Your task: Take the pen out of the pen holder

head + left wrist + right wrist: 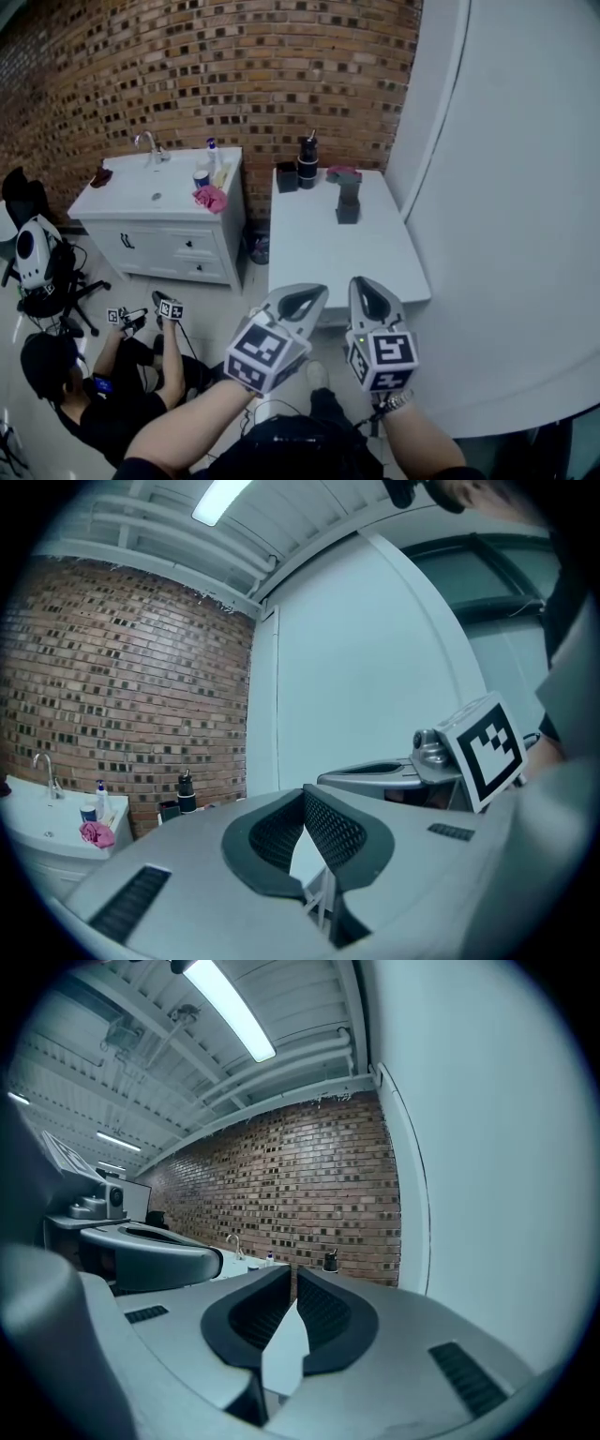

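A black pen holder [307, 161] stands at the far end of a white table [319, 253], with a pen [311, 137] sticking out of its top. Both gripper views show the holder small and far off against the brick wall: pen holder [187, 797], pen holder [330, 1262]. My left gripper [298, 302] and right gripper [369, 298] hover side by side at the table's near edge, pointing level toward it. The left gripper [303, 794] is shut, its tips meeting on nothing. The right gripper [292, 1275] shows a narrow gap between its tips and holds nothing.
A small black cup [287, 176] and a black stand [348, 206] with a pink-green thing on top share the table. Left of it is a white sink cabinet [141, 202] with bottles and a pink cloth [210, 198]. A person [103, 403] sits on the floor. A white wall runs along the right.
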`<state>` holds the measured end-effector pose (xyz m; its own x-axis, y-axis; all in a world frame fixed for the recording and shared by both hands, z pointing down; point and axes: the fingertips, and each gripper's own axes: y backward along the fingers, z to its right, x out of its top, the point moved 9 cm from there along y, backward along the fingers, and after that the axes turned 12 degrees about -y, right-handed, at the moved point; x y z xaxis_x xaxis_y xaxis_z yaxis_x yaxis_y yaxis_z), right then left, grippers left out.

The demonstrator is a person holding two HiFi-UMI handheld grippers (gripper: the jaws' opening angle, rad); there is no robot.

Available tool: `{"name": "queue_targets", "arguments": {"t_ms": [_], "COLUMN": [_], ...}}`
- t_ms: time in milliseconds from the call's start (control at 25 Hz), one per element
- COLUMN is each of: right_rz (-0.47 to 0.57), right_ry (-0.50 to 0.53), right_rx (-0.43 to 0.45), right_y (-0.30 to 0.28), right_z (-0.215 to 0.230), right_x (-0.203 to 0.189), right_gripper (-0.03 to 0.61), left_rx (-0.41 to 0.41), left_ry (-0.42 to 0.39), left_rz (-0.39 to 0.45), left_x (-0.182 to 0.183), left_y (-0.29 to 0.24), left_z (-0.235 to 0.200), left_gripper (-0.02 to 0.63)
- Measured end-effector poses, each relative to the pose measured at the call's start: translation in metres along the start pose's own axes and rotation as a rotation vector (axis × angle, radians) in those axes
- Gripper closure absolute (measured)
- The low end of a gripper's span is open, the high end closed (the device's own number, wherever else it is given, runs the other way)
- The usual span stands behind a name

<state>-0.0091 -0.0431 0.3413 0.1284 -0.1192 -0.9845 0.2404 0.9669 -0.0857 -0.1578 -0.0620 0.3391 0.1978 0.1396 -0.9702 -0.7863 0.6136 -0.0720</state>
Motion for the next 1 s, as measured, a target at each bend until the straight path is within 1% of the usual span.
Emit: {"name": "queue_targets", "arguments": {"t_ms": [200, 400, 720, 1000], "right_rz": [-0.017, -0.056, -0.144, -0.226], "right_ry": [-0.022, -0.038, -0.041, -0.028], "right_rx": [-0.009, -0.017, -0.012, 0.004], "right_y": [-0.041, -0.095, -0.205, -0.302], "right_z": [0.031, 0.072, 0.150, 0.199], "right_x": [-0.005, -0.003, -0.005, -0.014], "right_gripper": [0.540, 0.533, 0.502, 0.480], "left_rx": [-0.009, -0.019, -0.006, 0.018], "left_ry": [0.000, 0.013, 0.074, 0.110], "left_rz": [-0.035, -0.072, -0.155, -0.222], "left_x": [-0.013, -0.023, -0.043, -0.066], "left_y": [-0.041, -0.097, -0.203, -0.274], "left_z": [-0.020, -0.048, -0.101, -0.152], "left_gripper": [0.611, 0.611, 0.611, 0.611]}}
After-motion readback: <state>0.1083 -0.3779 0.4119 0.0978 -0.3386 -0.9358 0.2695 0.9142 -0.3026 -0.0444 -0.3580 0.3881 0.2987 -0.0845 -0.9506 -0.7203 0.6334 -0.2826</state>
